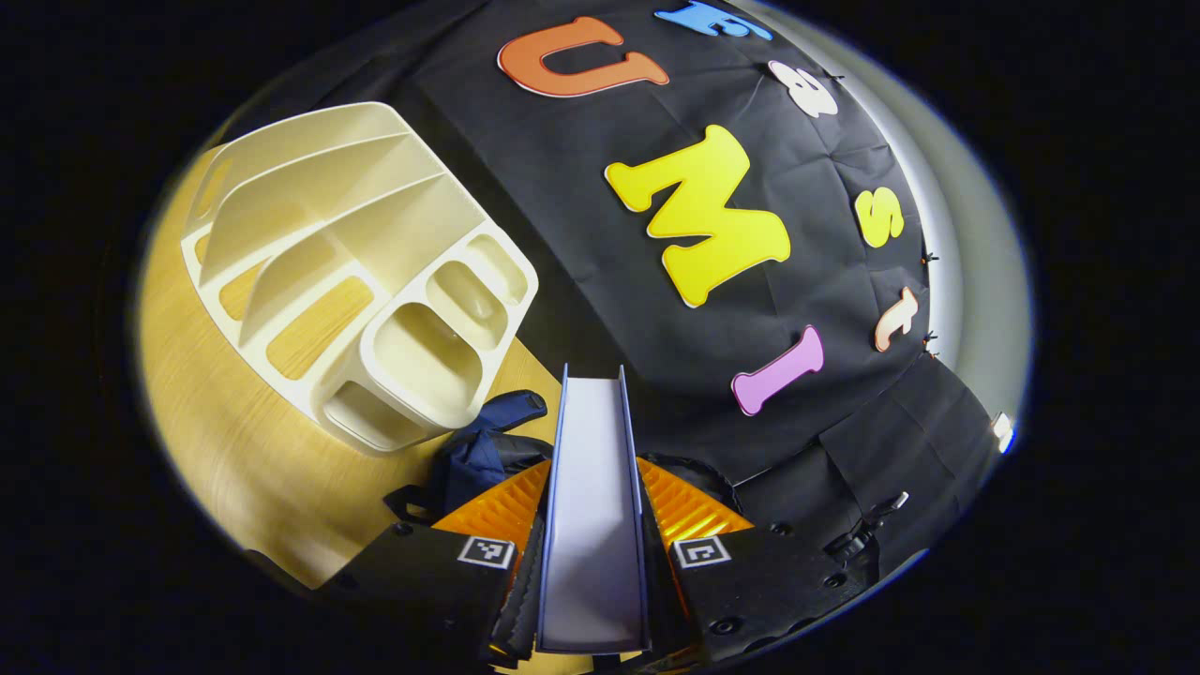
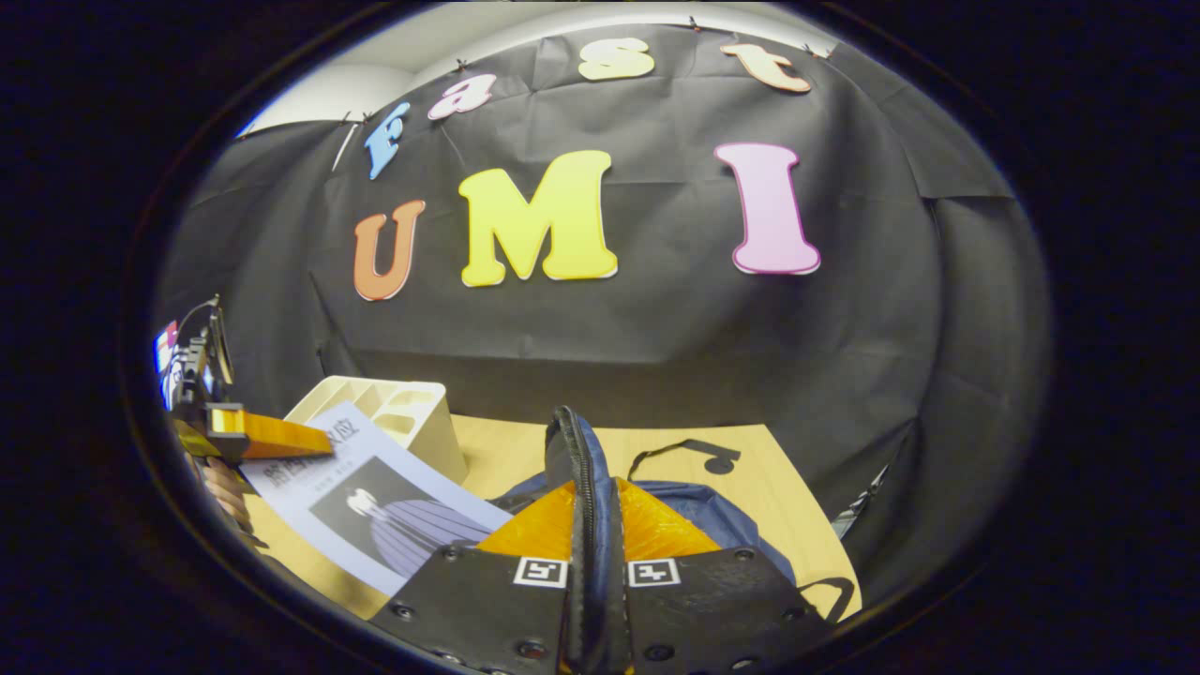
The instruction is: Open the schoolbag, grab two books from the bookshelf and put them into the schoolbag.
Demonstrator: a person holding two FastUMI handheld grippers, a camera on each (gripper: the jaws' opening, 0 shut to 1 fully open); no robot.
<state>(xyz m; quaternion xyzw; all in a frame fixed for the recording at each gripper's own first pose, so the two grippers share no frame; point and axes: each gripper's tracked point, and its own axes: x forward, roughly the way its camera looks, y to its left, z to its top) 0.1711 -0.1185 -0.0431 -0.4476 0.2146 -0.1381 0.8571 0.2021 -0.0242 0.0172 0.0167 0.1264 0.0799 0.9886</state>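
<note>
While holding a book [image 1: 592,525] edge-on between both fingers, left hand-held gripper [image 1: 593,548] clamping it above the worktop [image 1: 234,450], just past the cream bookshelf [image 1: 356,281]. Showing no books in any slot of the bookshelf, so probably carrying the second one, though not possible to tell if the first is already inside. Right hand-held gripper [image 2: 596,562] pinching the dark handle [image 2: 586,506] of the blue schoolbag [image 2: 722,525] and lifting it, likely keeping the mouth open. Appearing at the left edge of the right gripper view, the book [image 2: 375,497] hanging flat and tilted, cover upward, near the schoolbag but not yet in it. Remaining, as a judgement: lowering this book into the opening and letting go. Left one pointing towards the wall, tilted; right one level, facing the wall.
</note>
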